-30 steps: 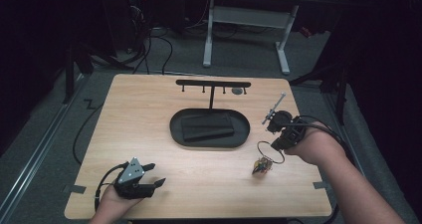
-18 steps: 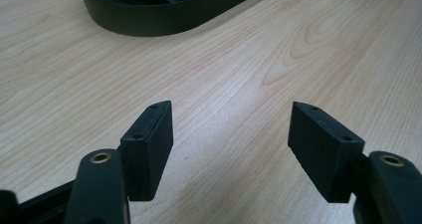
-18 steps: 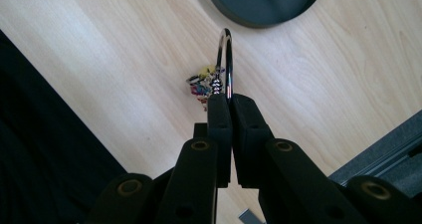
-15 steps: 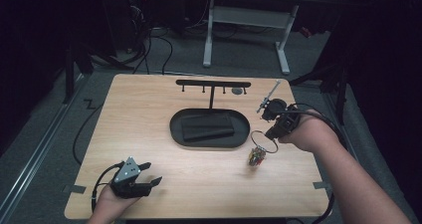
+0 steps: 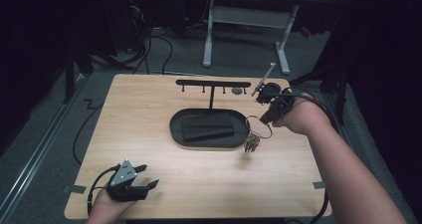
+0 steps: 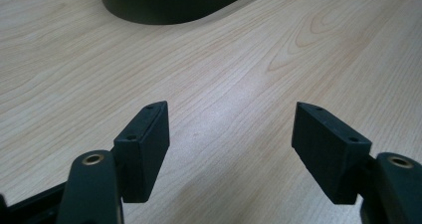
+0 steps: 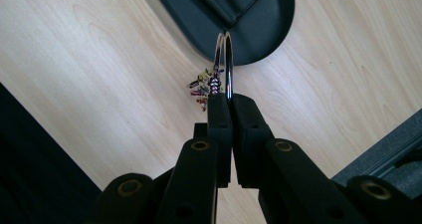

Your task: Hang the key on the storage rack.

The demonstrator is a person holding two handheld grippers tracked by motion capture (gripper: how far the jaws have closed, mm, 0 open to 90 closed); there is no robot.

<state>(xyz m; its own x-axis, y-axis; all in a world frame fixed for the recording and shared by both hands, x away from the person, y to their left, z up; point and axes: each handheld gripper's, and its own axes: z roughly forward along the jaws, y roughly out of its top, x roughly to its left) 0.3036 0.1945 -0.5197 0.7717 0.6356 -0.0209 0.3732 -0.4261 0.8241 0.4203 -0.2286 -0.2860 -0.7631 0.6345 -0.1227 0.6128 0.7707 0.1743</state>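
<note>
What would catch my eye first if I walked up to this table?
Probably the right hand-held gripper, lifted above the table's right side with its jaws shut on a metal key ring that dangles small colourful keys. Next, the black oval tray at the table's centre, with a hook rack rising behind it.

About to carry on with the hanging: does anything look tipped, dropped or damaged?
Nothing stands out. The right gripper is shut on the key ring, keys dangling freely beside the tray. The rack stands upright. The left gripper is open over bare table.
</note>
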